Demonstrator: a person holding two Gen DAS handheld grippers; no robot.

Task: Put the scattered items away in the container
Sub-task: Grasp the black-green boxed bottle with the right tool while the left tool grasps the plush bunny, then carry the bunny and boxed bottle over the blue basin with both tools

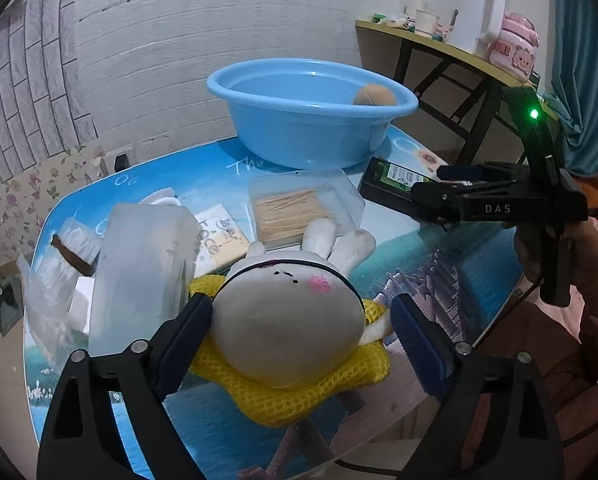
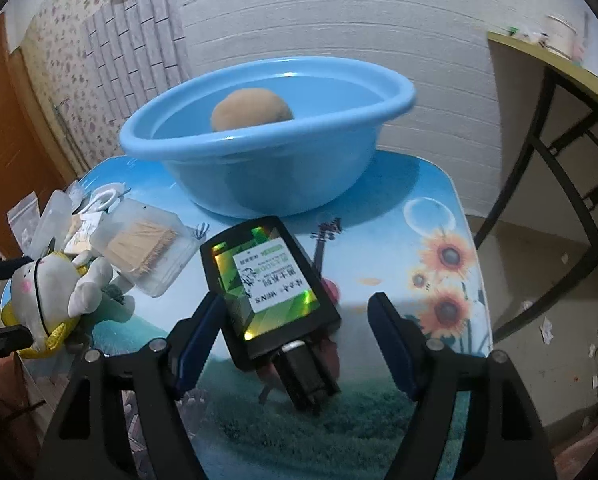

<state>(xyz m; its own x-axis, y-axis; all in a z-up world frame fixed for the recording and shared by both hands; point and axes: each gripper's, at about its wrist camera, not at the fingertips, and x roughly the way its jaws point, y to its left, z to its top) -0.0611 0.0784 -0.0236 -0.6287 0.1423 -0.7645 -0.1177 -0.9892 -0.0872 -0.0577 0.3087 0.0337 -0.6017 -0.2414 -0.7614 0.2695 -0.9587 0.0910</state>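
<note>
A blue basin (image 1: 311, 128) stands at the table's far side with a tan plush ball (image 1: 374, 95) inside; both also show in the right wrist view, the basin (image 2: 259, 168) and the ball (image 2: 252, 114). My left gripper (image 1: 301, 344) is open, its jaws on either side of a white bunny plush in a yellow net (image 1: 287, 320) lying on the table; the bunny (image 2: 55, 288) shows at the right wrist view's left. My right gripper (image 2: 295, 344) is open around a black box with a green label (image 2: 267, 284), also seen in the left wrist view (image 1: 395, 184).
A clear box of toothpicks (image 1: 299, 204), a frosted plastic container (image 1: 143, 272), a cream card (image 1: 219, 236) and plastic bags (image 1: 51, 280) lie on the printed table (image 2: 431, 240). A side table (image 1: 459, 52) with cups stands at the right.
</note>
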